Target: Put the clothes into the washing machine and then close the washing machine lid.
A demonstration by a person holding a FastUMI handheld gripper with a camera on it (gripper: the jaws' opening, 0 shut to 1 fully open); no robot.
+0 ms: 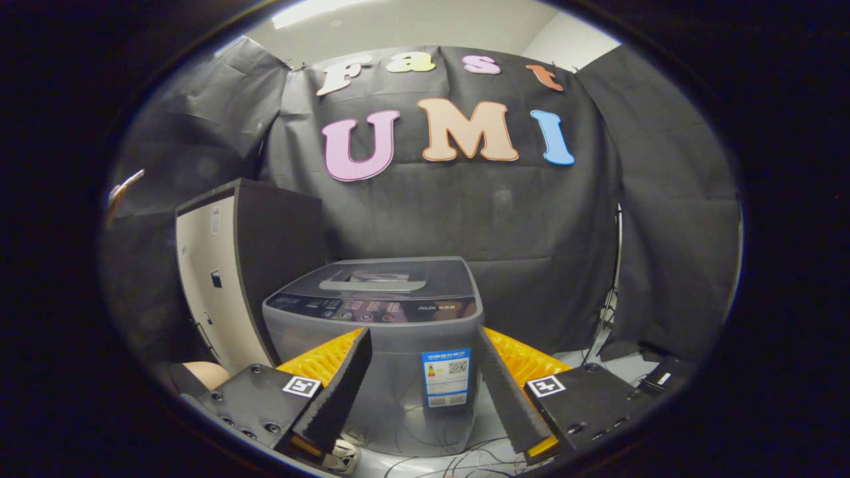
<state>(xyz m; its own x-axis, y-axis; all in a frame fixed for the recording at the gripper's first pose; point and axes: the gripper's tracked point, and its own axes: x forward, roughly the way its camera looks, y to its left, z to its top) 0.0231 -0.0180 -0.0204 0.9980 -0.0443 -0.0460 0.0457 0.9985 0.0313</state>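
A: What is the biggest thing here?

B: The black cloth wall [465, 219] at the back. It hangs behind everything.

A: And next?

B: A tall cabinet [226, 265], pale on the front and dark on the side. It stands just beside the washer, on the left of it.

A: Where is the washer?

B: The grey washer [378, 332] sits on the floor, straight ahead of the fingers and beyond them. Its lid [382, 275] is down flat on top. A row of buttons runs along the front edge. A blue sticker [445, 377] is on its front.

A: What is the gripper doing?

B: The gripper [425, 372] is spread wide and holds nothing. Its two dark fingers [342, 392] point up at the washer, one on each side of the sticker. Orange parts show behind them.

A: Anything small?

B: Thin wires [458, 458] lie on the floor under the washer. A small black box [661, 378] lies off to the right.

A: Any clothes?

B: I can't tell where they are.
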